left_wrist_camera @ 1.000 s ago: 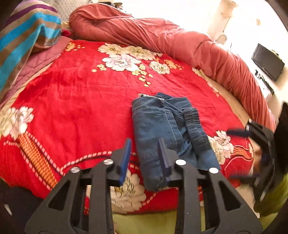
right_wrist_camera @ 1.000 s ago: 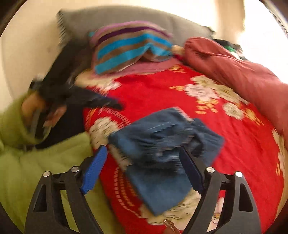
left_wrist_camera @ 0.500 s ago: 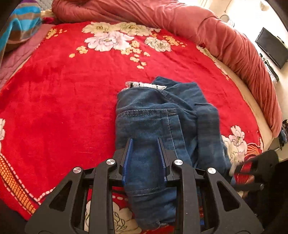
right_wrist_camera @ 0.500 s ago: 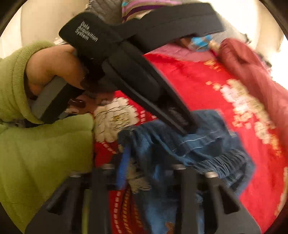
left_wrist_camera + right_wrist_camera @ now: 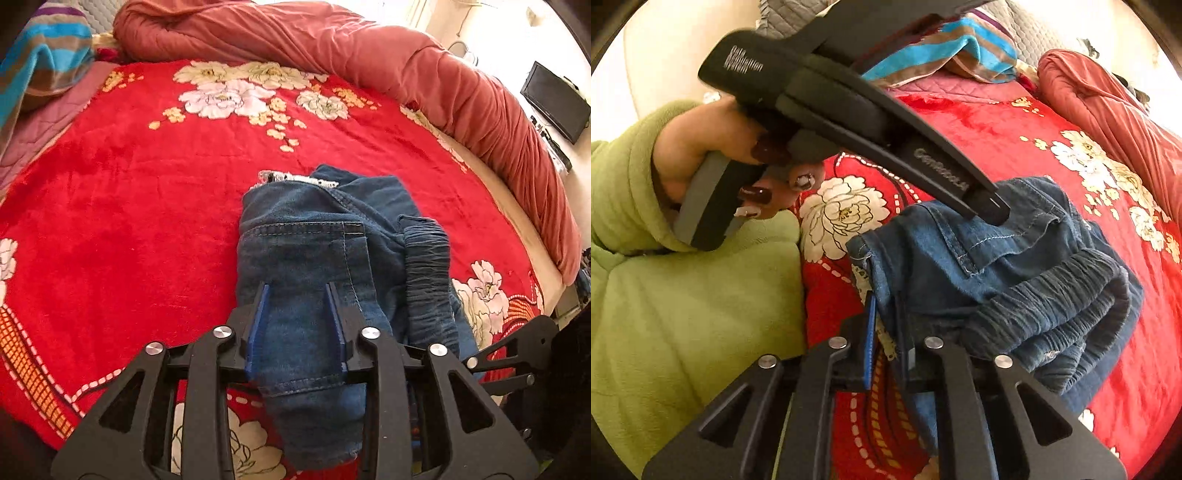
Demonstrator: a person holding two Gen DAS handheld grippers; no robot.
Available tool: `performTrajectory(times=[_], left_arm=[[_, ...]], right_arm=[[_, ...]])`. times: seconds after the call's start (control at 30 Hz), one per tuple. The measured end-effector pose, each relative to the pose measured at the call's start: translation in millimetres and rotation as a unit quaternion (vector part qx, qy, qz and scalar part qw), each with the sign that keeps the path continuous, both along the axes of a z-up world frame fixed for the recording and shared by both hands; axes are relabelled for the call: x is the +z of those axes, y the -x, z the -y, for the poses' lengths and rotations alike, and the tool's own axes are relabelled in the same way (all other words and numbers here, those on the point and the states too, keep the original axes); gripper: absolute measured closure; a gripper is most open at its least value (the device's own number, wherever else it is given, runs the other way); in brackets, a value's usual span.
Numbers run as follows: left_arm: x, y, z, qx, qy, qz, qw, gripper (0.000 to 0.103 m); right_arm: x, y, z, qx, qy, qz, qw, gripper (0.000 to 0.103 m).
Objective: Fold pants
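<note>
We look first at our left gripper (image 5: 299,295). Its two blue-padded fingers (image 5: 258,325) stand on both sides of a thick folded part of the jeans (image 5: 303,258), with the denim filling the gap between them, so this gripper holds the jeans by the near folded edge. Its jaws have just been opening a little, and the cloth is between them all the same. In the right wrist view we see the same gripper from the side: its black tips (image 5: 988,208) rest on the upper fold of the jeans (image 5: 997,266).

Our right gripper (image 5: 886,317) is nearly closed. Between its narrow jaws sits a thin edge of the denim, at the corner of the garment where a patterned lining shows, so it pinches the jeans there.

The jeans are dark blue, folded into a compact bundle, with a stitched pocket on top and a gathered elastic band (image 5: 426,266) on the right side. They lie near the front edge of the bed, on a red blanket (image 5: 129,206) with white and yellow flowers.

Our left hand (image 5: 713,162), with dark red nails, grips the grey handle of its tool, and a green fleece sleeve (image 5: 624,184) covers the wrist.

Farther away, a rust-red duvet (image 5: 369,48) lies rolled along the far and right side of the bed. A striped pillow (image 5: 40,62) is in the far left corner. A dark screen (image 5: 556,101) stands by the bright wall at right.
</note>
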State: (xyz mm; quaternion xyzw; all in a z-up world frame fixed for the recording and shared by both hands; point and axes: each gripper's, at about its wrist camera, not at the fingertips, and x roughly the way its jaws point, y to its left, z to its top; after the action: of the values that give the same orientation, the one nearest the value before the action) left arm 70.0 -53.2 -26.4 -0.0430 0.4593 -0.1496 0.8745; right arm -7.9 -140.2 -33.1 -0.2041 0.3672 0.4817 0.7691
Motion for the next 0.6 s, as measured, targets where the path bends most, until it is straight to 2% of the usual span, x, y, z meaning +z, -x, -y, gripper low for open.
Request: performTrajectory(times=[0.13, 0.27, 0.37, 0.57, 0.6], left_arm=[[8, 5, 0, 0.002, -0.002, 0.012, 0.9999, 0.075], [16, 10, 1, 0.003, -0.007, 0.024, 0.9997, 0.069], [22, 13, 2, 0.005, -0.009, 0.032, 0.9994, 0.067], [34, 21, 5, 0.011, -0.024, 0.055, 0.9981, 0.055], [35, 22, 5, 0.012, -0.027, 0.058, 0.9979, 0.052]], right_arm=[[12, 4, 6, -0.009, -0.022, -0.004, 1.000, 0.078], [26, 16, 16, -0.010, -0.035, 0.003, 0.999, 0.075], [37, 15, 24, -0.017, -0.051, 0.004, 0.999, 0.066], [56, 4, 49, -0.073, -0.081, 0.009, 0.994, 0.055], [57, 1, 54, -0.084, -0.083, 0.011, 0.993, 0.046]])
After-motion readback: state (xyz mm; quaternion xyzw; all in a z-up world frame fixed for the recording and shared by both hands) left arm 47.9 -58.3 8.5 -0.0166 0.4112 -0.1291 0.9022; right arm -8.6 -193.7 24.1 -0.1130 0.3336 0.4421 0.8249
